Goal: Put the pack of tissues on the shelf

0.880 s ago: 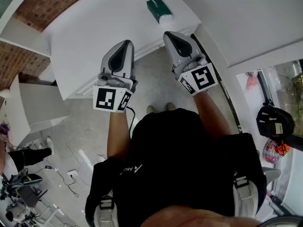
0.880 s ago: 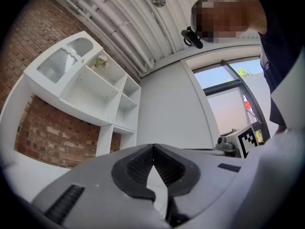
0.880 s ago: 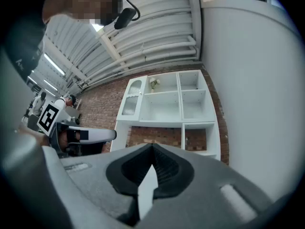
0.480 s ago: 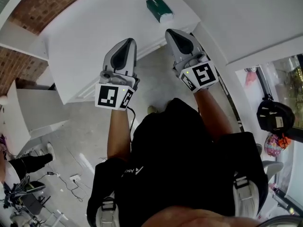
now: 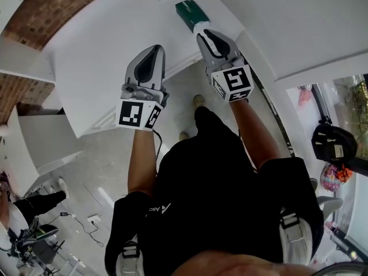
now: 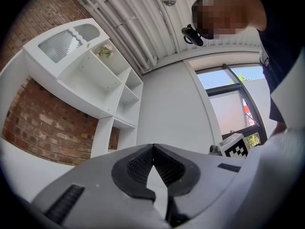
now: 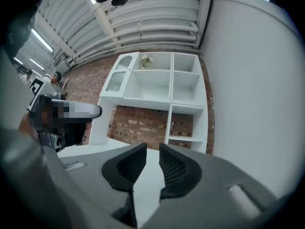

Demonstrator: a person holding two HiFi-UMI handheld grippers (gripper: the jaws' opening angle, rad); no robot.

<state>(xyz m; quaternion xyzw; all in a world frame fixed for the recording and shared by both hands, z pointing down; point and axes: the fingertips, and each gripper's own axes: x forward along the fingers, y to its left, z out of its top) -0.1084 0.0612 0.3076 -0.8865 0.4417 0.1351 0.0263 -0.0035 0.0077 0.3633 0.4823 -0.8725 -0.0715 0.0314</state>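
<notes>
Your right tongs [image 5: 208,37] are standing barely apart and empty, and your left tongs [image 5: 150,52] are closed. With the tissues [image 5: 191,13] lying on the table [image 5: 103,50] just ahead, you're risking shoving them away unless you're opening wider.

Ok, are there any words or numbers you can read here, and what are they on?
"ASC": white letters low on the person's black shirt, in the head view; the rest is lost in a fold.
Pack of tissues: any print is too small to read.
Left marker cube and right marker cube: only black-and-white square patterns, no letters or numbers.
Both gripper views: no writing at all.
</notes>
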